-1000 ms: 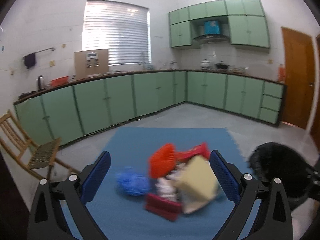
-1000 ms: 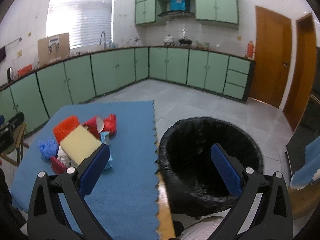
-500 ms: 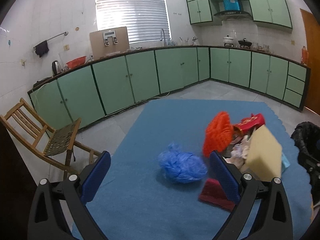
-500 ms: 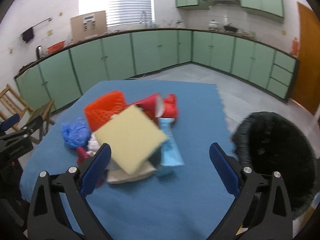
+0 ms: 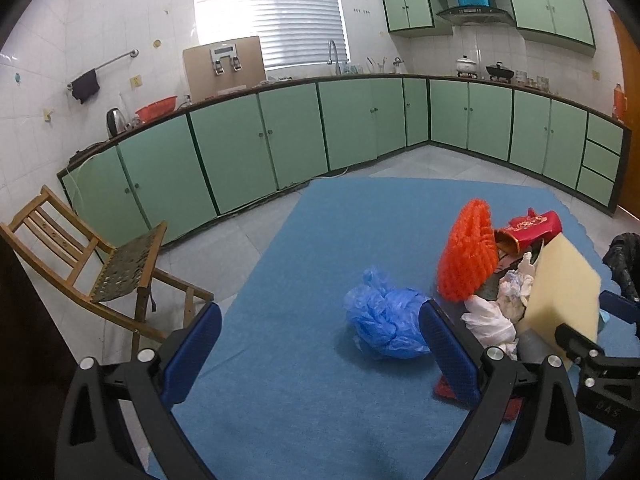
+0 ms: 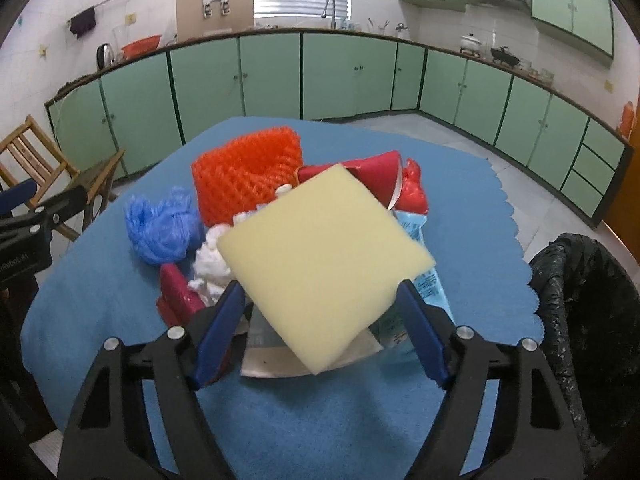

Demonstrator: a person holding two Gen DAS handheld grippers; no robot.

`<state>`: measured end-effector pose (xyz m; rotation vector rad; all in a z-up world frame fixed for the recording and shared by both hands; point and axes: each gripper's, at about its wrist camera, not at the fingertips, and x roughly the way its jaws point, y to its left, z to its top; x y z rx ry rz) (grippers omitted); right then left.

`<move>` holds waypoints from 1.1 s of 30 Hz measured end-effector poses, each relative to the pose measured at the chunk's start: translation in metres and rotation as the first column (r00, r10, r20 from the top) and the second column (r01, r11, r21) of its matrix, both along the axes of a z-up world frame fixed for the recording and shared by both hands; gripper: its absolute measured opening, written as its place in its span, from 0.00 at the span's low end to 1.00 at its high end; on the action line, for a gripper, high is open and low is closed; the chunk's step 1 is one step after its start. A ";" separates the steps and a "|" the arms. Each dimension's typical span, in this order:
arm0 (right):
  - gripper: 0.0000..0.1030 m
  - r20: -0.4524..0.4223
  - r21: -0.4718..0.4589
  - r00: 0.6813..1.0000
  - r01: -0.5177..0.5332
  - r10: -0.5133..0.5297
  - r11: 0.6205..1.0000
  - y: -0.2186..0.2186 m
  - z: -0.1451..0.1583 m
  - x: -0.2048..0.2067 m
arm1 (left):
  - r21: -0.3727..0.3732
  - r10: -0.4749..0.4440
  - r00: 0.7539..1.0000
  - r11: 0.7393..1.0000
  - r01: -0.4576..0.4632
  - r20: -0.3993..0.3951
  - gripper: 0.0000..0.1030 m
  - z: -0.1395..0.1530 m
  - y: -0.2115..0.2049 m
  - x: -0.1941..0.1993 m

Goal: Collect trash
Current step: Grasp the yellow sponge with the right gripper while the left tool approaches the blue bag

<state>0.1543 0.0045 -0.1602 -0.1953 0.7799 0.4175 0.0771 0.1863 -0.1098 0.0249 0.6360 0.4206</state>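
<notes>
Over the past second the right gripper (image 6: 320,312) has swung away from the bin (image 6: 592,320), which it earlier faced head-on, and closed in on the trash pile; the bin now sits at the right edge of its view. Its open fingers now flank the near corner of the yellow sponge (image 6: 324,256), which has grown to fill the middle of that view. The left gripper (image 5: 320,344) has turned leftward: the pile once centred between its fingers now lies to the right, and the blue bag (image 5: 386,322) sits just inside its right finger.
</notes>
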 end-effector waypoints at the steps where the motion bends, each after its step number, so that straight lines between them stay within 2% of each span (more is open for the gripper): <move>1: 0.73 -0.007 0.011 1.000 -0.002 0.003 1.000 -0.001 0.001 0.000 | -0.003 -0.001 1.000 1.000 0.001 -0.004 0.94 -0.001 -0.001 0.001; 3: 0.73 0.004 0.022 1.000 -0.010 0.010 1.000 -0.002 0.003 -0.003 | -0.009 -0.003 1.000 1.000 0.003 -0.007 0.94 -0.003 -0.001 0.001; 5: 0.72 0.009 -0.011 1.000 -0.021 0.021 1.000 0.001 0.002 -0.003 | -0.015 -0.009 1.000 1.000 0.009 -0.008 0.94 -0.004 -0.004 0.002; 7: 0.64 0.009 -0.043 1.000 -0.029 0.029 0.999 0.003 -0.003 -0.004 | -0.019 -0.017 1.000 1.000 0.016 -0.008 0.94 -0.004 -0.003 0.003; 8: 0.63 0.006 -0.048 1.000 -0.030 0.030 0.998 0.003 -0.005 -0.004 | -0.021 -0.020 1.000 1.000 0.020 -0.008 0.94 -0.005 -0.005 0.003; 12: 0.58 0.000 -0.023 0.999 -0.045 0.045 0.999 -0.001 -0.005 -0.004 | -0.026 -0.037 0.999 0.999 0.037 -0.011 0.94 -0.007 -0.009 0.006; 15: 0.53 0.000 -0.005 0.999 -0.054 0.054 0.999 -0.006 -0.003 -0.003 | -0.028 -0.055 0.998 0.998 0.055 -0.012 0.87 -0.010 -0.013 0.010; 17: 0.48 0.002 0.007 0.998 -0.060 0.060 0.998 -0.008 -0.001 -0.004 | -0.043 -0.068 0.997 0.997 0.067 -0.019 0.80 -0.013 -0.014 0.016; 21: 0.45 0.008 0.013 0.997 -0.072 0.072 0.997 -0.010 0.001 -0.007 | -0.056 -0.094 0.995 0.994 0.091 -0.045 0.66 -0.025 -0.017 0.030; 23: 0.44 0.009 0.014 0.997 -0.073 0.073 0.997 -0.010 0.001 -0.007 | -0.092 -0.135 0.988 0.988 0.128 -0.072 0.45 -0.033 -0.018 0.040; 24: 0.44 0.010 0.015 0.997 -0.075 0.074 0.997 -0.010 0.001 -0.007 | -0.109 -0.149 0.986 0.984 0.140 -0.078 0.39 -0.036 -0.018 0.042; 26: 0.43 0.015 0.013 0.997 -0.078 0.078 0.997 -0.010 0.002 -0.008 | -0.160 -0.186 0.979 0.972 0.170 -0.089 0.10 -0.042 -0.017 0.047; 28: 0.41 0.018 0.015 0.996 -0.083 0.083 0.996 -0.010 0.004 -0.008 | -0.185 -0.199 0.975 0.966 0.180 -0.094 0.00 -0.046 -0.018 0.049; 33: 0.35 0.031 0.028 0.996 -0.090 0.089 0.996 -0.011 0.010 -0.009 | -0.165 -0.190 0.979 0.971 0.175 -0.080 0.00 -0.042 -0.020 0.045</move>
